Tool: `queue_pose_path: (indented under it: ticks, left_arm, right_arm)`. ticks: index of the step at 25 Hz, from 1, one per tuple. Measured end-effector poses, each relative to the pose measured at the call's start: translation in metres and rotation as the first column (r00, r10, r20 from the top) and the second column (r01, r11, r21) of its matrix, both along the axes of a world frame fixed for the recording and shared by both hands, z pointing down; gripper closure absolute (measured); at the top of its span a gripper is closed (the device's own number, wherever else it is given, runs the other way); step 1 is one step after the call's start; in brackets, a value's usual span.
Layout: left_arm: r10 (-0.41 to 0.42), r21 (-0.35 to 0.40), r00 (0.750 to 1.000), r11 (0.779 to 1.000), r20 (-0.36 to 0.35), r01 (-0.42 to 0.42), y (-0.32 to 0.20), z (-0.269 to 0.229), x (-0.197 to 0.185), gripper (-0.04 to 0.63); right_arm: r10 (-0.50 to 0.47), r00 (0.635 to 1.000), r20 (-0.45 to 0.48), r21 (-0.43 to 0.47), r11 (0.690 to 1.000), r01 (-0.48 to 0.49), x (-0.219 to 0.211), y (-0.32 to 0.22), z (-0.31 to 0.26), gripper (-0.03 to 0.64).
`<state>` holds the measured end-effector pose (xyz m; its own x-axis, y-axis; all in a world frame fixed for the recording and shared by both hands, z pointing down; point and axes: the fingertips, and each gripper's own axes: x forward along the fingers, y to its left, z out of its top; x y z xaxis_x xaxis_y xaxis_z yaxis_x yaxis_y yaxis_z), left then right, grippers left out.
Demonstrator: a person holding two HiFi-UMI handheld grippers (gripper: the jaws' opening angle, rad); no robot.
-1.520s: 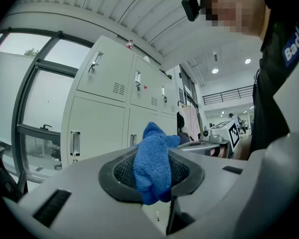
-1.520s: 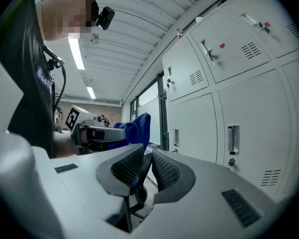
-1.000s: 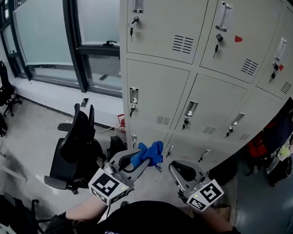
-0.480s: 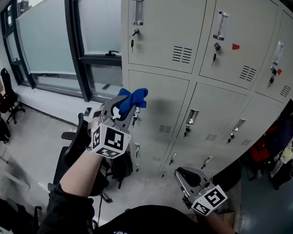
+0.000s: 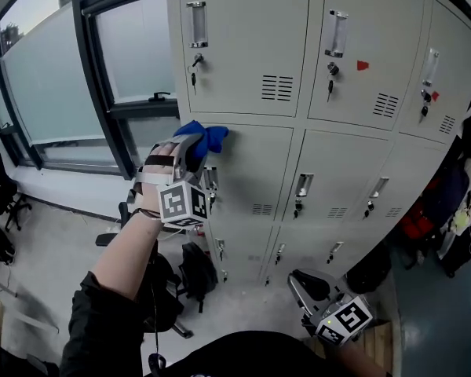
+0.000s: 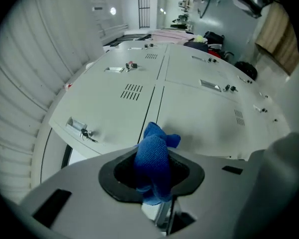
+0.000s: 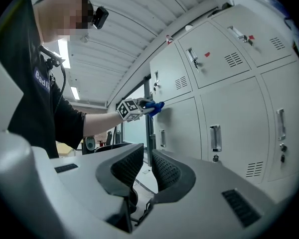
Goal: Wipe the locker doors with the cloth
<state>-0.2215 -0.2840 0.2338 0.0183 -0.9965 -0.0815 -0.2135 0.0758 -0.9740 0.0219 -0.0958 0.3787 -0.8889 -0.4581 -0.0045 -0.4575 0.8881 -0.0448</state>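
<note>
Left gripper [image 5: 195, 144]: raised to the lockers at about the level of the seam between the top and middle rows, on the left column. Its jaws are clamped on the cloth. The marker cube faces the head camera.

Cloth [image 5: 209, 137]: blue, bunched between the left jaws, with a loose end poking out past the tips. That end sits at the top edge of the middle-left door [image 5: 247, 171], just under the seam with the top-left door [image 5: 235, 42]. Whether it touches the metal I cannot tell.

Lockers [image 5: 341, 155]: a pale grey bank, three columns wide, with three rows in view. Each door has a handle, a lock and a small vent. A key [image 5: 193, 77] hangs in the top-left lock, and a small red tag [image 5: 363, 65] marks the top-middle door.

Right gripper [image 5: 305, 283]: low, near the person's body, well apart from the cloth and the doors. Its own view shows the ribbed pads drawn close with a narrow gap, and nothing between them.

Left arm [image 5: 122, 258]: stretched up and forward, a dark sleeve to the elbow and the forearm bare.

Surroundings: a window [image 5: 51, 85] with a dark frame is left of the lockers. A black chair [image 5: 166, 285] stands on the floor below the arm. A red bag [image 5: 420, 228] lies at the right foot of the bank.
</note>
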Motion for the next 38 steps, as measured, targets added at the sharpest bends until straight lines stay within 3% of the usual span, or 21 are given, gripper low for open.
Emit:
queue_pose_path:
  ticks: [3,8,16,22,27,32,38]
  left_arm:
    - [0.026,0.002,0.996,1.0,0.08,-0.026,-0.01,0.0,0.0,0.492]
    - [0.055,-0.026,0.99,0.998,0.133,-0.052,-0.03,0.01,-0.006,0.492]
    - [0.068,-0.081,0.987,0.995,0.145,-0.057,-0.05,0.049,-0.009,0.492]
    - [0.049,-0.158,0.992,0.987,0.115,-0.031,-0.054,0.091,-0.001,0.492]
    - [0.028,-0.261,0.995,0.965,0.096,-0.002,-0.054,0.139,0.0,0.492]
    - [0.006,-0.303,0.996,0.953,0.088,0.021,-0.054,0.175,-0.004,0.492]
    - [-0.01,-0.409,0.997,0.912,0.082,0.043,-0.053,0.232,-0.013,0.492]
  right_arm:
    - [0.035,0.999,0.005,-0.015,0.999,-0.035,-0.012,0.006,0.004,0.569]
    - [0.061,0.998,-0.004,-0.009,0.998,-0.061,-0.033,0.018,0.008,0.569]
    - [0.065,0.997,-0.032,-0.043,0.997,-0.066,-0.034,0.003,0.018,0.569]
    - [-0.011,0.999,-0.042,-0.033,0.999,0.01,-0.03,-0.035,0.015,0.569]
    - [-0.079,0.995,-0.056,-0.041,0.996,0.077,-0.035,-0.056,0.012,0.569]
    - [-0.124,0.99,-0.066,-0.073,0.99,0.12,-0.041,-0.066,0.024,0.569]
    - [-0.127,0.99,-0.065,-0.094,0.988,0.121,-0.041,-0.069,0.036,0.569]
